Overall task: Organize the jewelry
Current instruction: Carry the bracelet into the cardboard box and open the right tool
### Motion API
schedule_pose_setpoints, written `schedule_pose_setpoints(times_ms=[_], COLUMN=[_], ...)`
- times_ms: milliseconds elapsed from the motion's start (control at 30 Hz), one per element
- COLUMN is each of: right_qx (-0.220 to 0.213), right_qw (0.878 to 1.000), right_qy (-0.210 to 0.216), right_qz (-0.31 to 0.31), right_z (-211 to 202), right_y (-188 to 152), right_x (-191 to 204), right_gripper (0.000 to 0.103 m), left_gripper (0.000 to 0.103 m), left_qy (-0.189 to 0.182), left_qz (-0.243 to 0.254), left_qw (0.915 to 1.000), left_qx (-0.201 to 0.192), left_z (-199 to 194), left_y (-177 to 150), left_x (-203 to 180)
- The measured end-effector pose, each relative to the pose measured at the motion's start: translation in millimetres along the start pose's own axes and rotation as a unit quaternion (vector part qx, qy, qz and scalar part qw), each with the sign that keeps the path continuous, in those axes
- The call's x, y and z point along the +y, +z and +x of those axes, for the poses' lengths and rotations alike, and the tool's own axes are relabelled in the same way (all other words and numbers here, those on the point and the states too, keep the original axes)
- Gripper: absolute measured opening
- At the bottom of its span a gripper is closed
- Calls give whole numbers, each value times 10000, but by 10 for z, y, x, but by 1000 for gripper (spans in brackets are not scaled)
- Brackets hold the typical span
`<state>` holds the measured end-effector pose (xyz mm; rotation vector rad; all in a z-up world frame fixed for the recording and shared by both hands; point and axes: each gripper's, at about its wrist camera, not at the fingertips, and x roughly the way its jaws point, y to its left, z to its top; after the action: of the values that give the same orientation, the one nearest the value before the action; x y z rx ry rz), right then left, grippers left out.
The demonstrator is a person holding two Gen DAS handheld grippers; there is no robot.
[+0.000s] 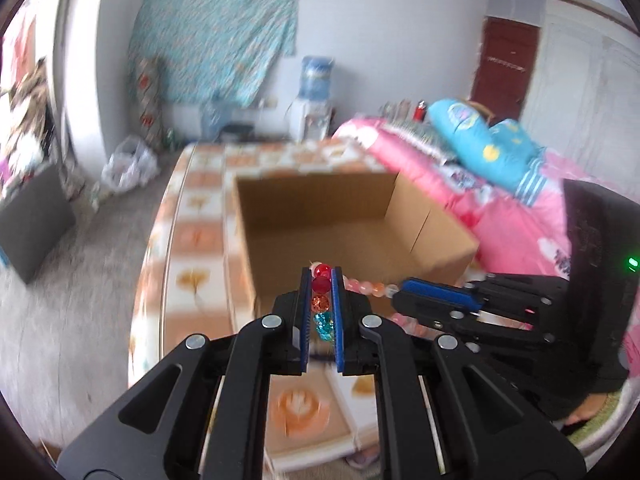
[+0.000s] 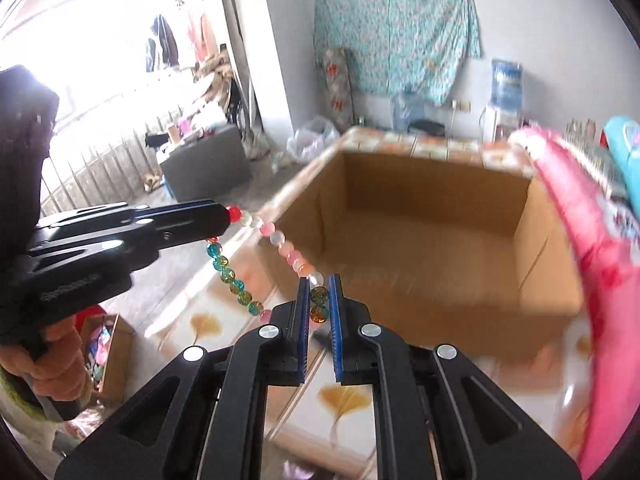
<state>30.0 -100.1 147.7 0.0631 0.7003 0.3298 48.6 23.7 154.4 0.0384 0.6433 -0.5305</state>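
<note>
A bead bracelet (image 1: 321,284) with red, orange, teal and pink beads is stretched between both grippers. My left gripper (image 1: 321,276) is shut on its red and orange beads; it also shows in the right wrist view (image 2: 224,216). My right gripper (image 2: 319,284) is shut on the amber-teal beads of the bracelet (image 2: 280,240); it shows in the left wrist view (image 1: 400,292) at the right. Both hold the bracelet in the air just in front of an open cardboard box (image 1: 436,264), whose inside (image 2: 440,248) looks empty.
The box stands on a bed with an orange leaf-pattern sheet (image 1: 196,276). A pink quilt (image 1: 500,200) and a blue pillow (image 1: 480,140) lie to the right. A grey box (image 2: 208,160), bags and a water dispenser (image 2: 504,92) stand on the floor beyond.
</note>
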Motion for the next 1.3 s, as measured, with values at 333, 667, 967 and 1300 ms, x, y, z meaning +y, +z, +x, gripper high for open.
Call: schedule_pose_setpoints(times_ms=[333, 667, 967, 1300], right_qx=[1532, 2845, 2980, 1666], right_qw=[9859, 9503, 9434, 9777], right_qy=[355, 490, 512, 536], right_qz=[568, 1163, 1362, 1160], right_z=[1340, 2564, 2941, 1779], right_y=[970, 956, 934, 1305], right_x=[-889, -1330, -1398, -1317], right_gripper=[10, 10, 11, 35], left_gripper=[9, 9, 10, 40], left_qy=[294, 1051, 1162, 1009], left_qz=[117, 462, 306, 160], left_qw=[9910, 9583, 9498, 9850], left_qx=[1303, 2618, 2889, 1392], left_z=[1448, 2530, 2635, 1519], left_y=[887, 739, 696, 896], left_x=[95, 359, 449, 346])
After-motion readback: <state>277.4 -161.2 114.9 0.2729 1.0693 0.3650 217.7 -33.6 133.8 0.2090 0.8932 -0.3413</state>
